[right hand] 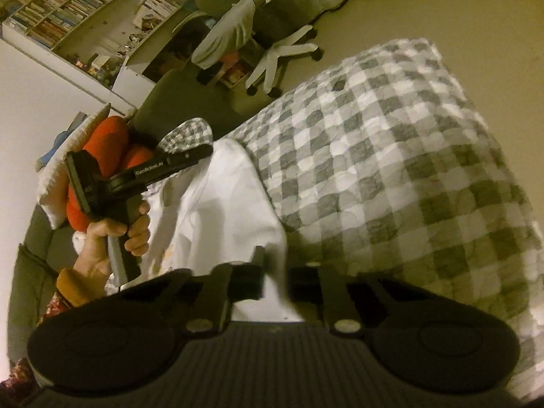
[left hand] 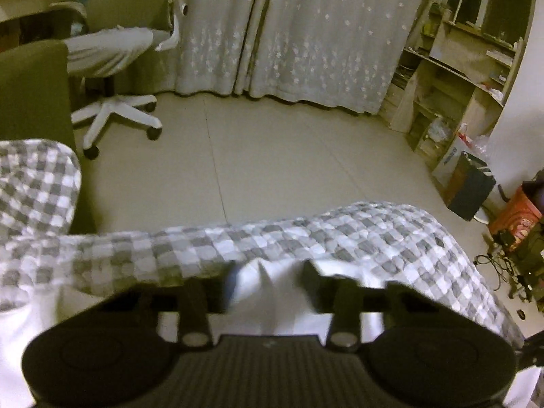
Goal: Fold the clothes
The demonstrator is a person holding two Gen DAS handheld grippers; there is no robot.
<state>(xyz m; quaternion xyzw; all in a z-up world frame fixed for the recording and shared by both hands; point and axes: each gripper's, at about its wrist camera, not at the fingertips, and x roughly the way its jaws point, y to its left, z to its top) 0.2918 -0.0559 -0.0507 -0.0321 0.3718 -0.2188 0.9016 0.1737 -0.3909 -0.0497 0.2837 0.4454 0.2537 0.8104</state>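
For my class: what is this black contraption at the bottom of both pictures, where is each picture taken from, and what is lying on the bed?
No robot here: a person holds a hand-held gripper in each hand, each with a camera looking along its two fingers. One picture is from the left gripper, the other from the right gripper. The right view also shows the left hand gripping its handle. A white garment lies on a grey-and-white checked quilt. White cloth sits between both pairs of jaws; how firmly they grip is too blurred to tell. Behind are a white office chair, curtains and shelves.
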